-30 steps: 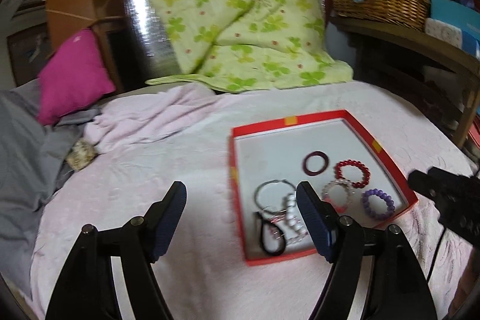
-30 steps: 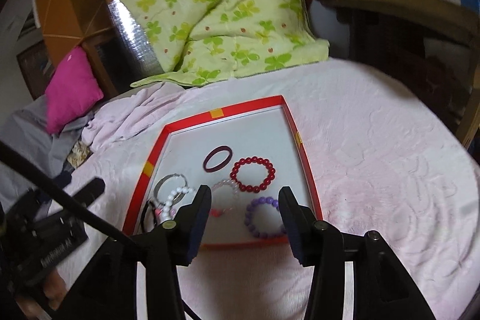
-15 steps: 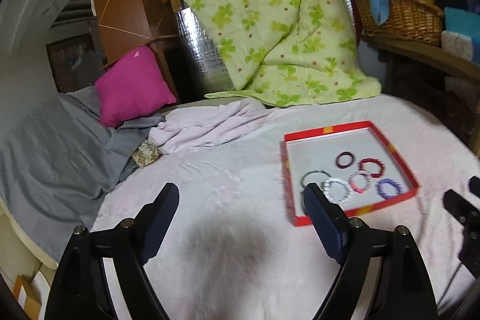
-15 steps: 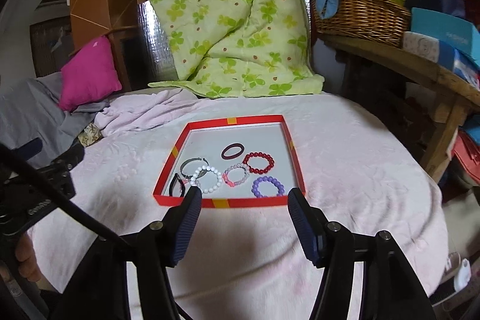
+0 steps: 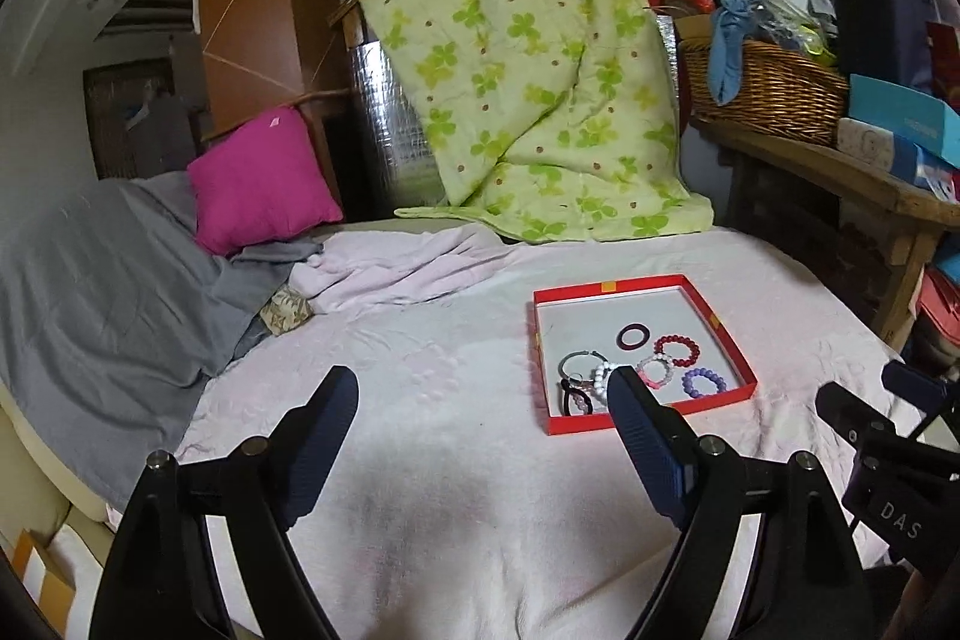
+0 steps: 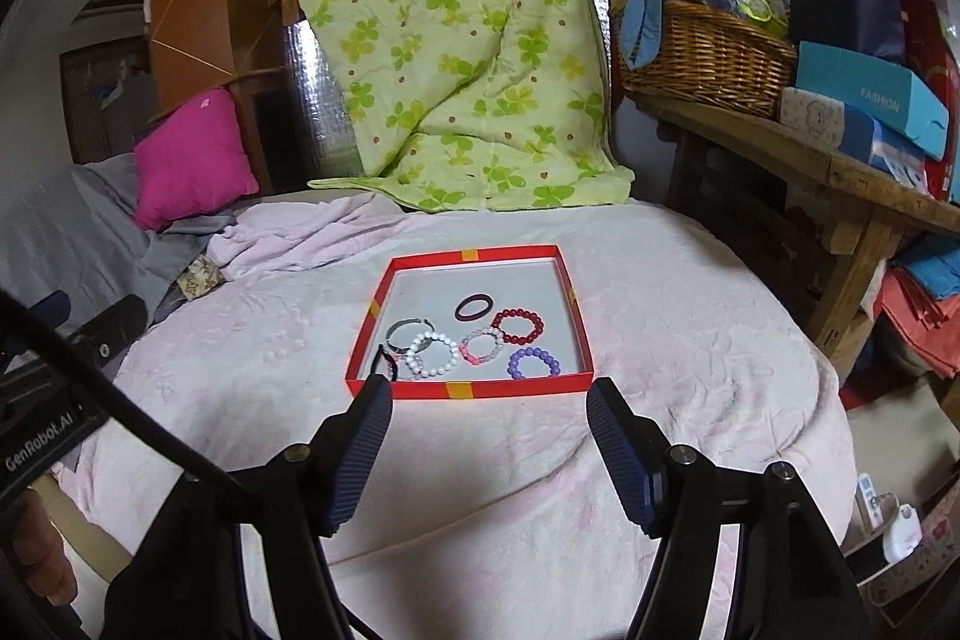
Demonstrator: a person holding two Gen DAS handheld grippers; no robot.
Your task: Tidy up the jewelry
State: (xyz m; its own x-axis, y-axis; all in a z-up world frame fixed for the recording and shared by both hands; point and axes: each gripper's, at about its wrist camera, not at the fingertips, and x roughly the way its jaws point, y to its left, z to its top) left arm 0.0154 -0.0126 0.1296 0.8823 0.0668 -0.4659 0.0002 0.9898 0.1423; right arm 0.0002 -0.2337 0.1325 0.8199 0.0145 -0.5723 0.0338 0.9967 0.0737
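Grippers pulled back from shallow red cardboard tray (image 6: 468,390) of bead bracelets (image 6: 519,326) since earlier; my left gripper (image 5: 480,400) and right gripper (image 6: 486,403) both released, empty; tray farther off on pink bedspread (image 6: 660,340).

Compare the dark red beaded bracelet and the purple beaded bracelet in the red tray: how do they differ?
The dark red beaded bracelet is deep red; the purple beaded bracelet is pale violet. The red one lies farther back in the red tray, by the plain maroon ring; the purple one sits near the tray's front wall. Both lie flat as closed loops of round beads, untouched by either tool.
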